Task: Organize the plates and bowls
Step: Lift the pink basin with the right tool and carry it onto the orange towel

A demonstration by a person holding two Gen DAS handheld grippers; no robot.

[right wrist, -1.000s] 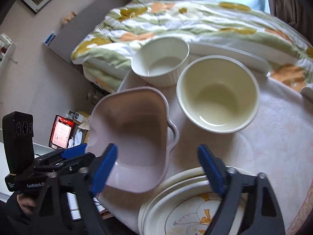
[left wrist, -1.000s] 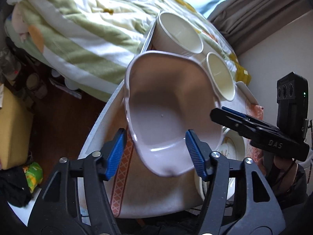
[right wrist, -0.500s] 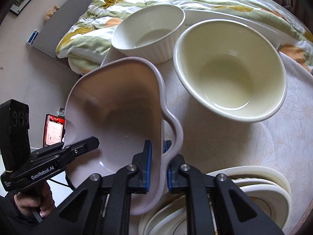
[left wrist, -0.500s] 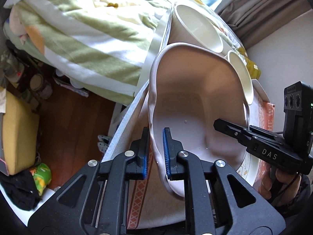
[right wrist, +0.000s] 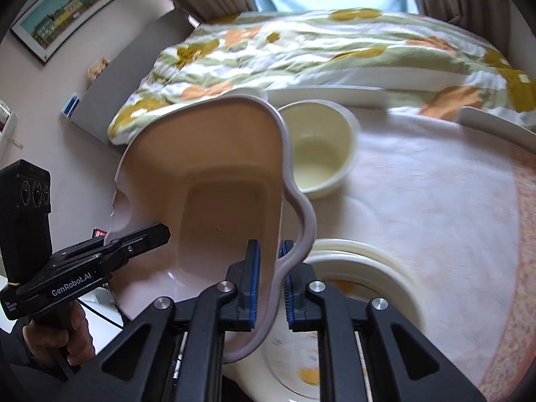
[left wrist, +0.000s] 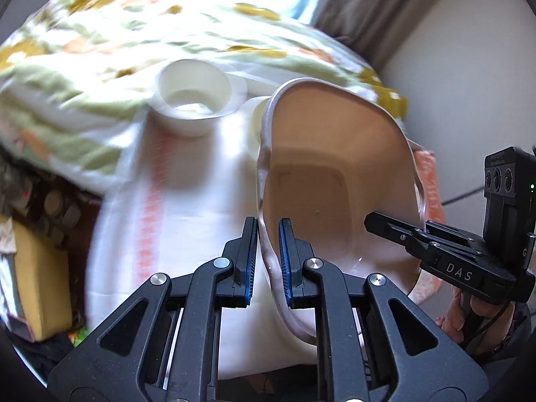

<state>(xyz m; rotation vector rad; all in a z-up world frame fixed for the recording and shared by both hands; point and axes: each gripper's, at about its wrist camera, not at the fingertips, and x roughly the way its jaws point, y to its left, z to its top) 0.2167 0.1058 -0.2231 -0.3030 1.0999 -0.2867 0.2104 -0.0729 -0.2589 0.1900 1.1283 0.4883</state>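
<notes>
Gripping opposite rims at nine and three o'clock, left tongs (left wrist: 268,261) and right tongs (right wrist: 269,283), wide a second ago, now carry the pink dish (left wrist: 335,181) clear of the counter (right wrist: 435,201) for stacking.

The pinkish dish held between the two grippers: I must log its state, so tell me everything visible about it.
The pinkish dish is a deep, squarish bowl with rounded corners, a flat bottom and wavy lug handles at its rim, glossy like glazed ceramic or plastic, and empty. It is tilted, its opening facing the cameras. The left gripper clamps one handle edge, the right gripper the opposite one. Whether it touches the table cannot be told.
</notes>
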